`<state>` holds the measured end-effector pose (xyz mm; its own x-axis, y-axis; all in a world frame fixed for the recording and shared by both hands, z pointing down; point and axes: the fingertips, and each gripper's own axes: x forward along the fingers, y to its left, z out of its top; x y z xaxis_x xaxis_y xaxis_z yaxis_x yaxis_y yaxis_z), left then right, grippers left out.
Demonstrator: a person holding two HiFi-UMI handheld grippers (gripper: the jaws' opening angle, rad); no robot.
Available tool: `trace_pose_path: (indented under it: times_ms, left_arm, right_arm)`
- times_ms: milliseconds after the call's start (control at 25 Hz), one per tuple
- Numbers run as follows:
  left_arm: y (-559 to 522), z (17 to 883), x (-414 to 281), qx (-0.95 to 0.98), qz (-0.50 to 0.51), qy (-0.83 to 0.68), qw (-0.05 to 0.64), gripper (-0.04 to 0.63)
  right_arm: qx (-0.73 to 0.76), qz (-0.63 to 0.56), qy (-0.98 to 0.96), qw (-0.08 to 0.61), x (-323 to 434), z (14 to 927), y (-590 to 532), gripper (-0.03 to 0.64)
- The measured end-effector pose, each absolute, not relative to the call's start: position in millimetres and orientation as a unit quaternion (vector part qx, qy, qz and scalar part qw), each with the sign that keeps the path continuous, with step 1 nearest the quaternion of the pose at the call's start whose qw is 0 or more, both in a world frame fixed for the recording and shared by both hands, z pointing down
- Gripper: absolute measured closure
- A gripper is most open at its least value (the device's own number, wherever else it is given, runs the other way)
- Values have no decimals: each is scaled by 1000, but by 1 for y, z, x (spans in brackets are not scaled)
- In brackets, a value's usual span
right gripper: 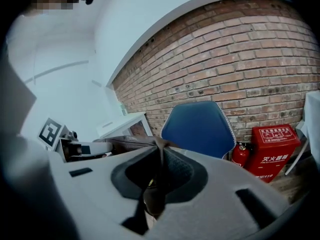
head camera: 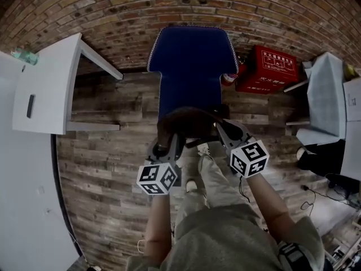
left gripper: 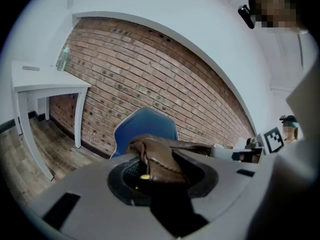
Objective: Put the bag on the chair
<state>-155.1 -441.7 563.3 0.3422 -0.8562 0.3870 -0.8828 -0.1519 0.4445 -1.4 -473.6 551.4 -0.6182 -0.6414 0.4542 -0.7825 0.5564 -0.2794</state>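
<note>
white table [head camera: 51, 83], bottle [head camera: 23, 56] on its far corner | red box [head camera: 268, 69] against brick wall [head camera: 169, 10] | plank floor [head camera: 107, 168]

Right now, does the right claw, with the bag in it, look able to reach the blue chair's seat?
Probably yes: the right claw, shut on the bag, hangs just before the chair, whose seat is bare, with nothing between. The left claw grips the bag too.

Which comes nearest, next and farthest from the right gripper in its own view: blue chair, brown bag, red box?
1. Brown bag, held in the right gripper.
2. Blue chair, straight ahead.
3. Red box, farther right, by the brick wall.
</note>
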Motion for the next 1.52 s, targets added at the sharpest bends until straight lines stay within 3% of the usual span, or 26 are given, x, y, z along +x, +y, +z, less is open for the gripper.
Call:
trace_pose_path:
  times_ms: [1520]
  left_arm:
    - [-544,768,-170,700,94,-590,391,471]
  right_arm:
    - [401,279,-842,229,-17,762,-589,584]
